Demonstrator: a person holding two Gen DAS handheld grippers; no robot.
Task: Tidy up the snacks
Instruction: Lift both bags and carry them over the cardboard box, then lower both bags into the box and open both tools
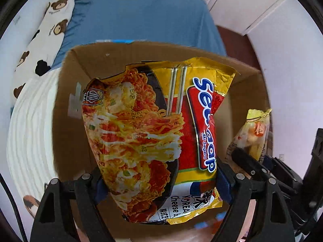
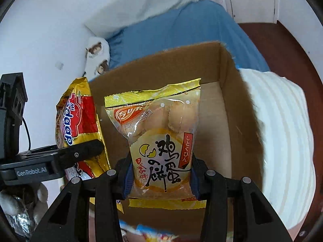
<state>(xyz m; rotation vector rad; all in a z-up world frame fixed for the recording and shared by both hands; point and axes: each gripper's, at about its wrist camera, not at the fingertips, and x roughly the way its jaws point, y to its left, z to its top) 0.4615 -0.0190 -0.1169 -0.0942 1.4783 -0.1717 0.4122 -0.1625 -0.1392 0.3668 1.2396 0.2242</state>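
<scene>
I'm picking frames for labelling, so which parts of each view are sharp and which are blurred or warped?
Left wrist view: the Sedaap noodle packet in the left tool is sharp; the cardboard box edges smear, and the fisheye bends the scene. Right wrist view: the egg cracker bag in the right tool is crisp; the striped white cloth is blurred.

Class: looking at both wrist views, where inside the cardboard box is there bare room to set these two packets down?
The cardboard box floor shows bare beside its right wall and far corner. Crowded: the middle, under the noodle packet and egg cracker packet; wrappers at the near edge.
</scene>
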